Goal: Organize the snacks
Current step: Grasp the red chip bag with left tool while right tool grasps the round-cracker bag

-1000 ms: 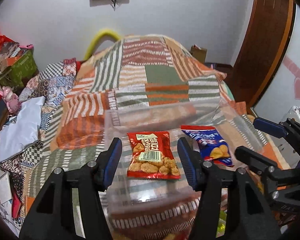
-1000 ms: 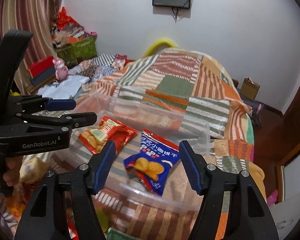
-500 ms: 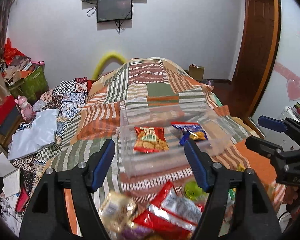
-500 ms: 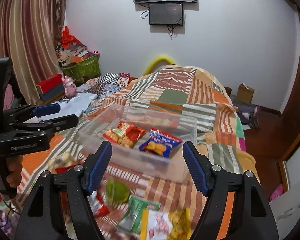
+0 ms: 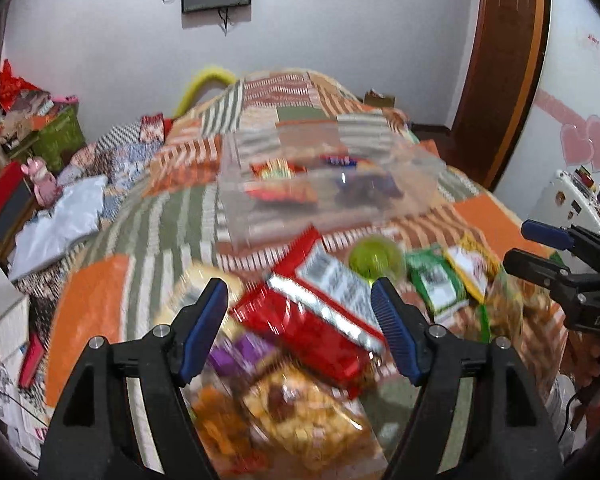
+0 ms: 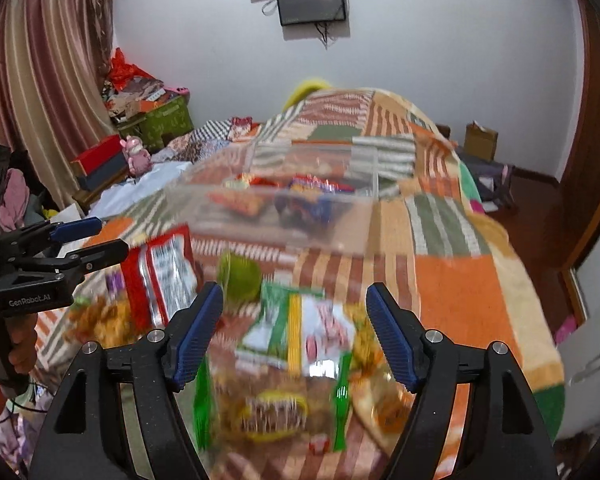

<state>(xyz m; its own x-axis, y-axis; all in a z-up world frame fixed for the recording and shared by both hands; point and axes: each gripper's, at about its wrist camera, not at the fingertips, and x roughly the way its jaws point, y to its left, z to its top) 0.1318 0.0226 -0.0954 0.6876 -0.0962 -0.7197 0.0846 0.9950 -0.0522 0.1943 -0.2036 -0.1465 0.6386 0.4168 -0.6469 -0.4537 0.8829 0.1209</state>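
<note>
While both grippers hang open over the snack pile, nothing is held.

The left gripper (image 5: 298,320) is spread above a red packet (image 5: 312,320), whose long axis is seen running diagonally across the gap between the jaws. The right gripper (image 6: 294,330) is opened over a green-edged packet (image 6: 296,336), lying roughly lengthwise between its jaws. Each packet is judged nearest its own gripper. Beyond the pile, a clear bin (image 5: 420,188) with two packets inside is set on the striped bedspread (image 6: 460,280).
</note>
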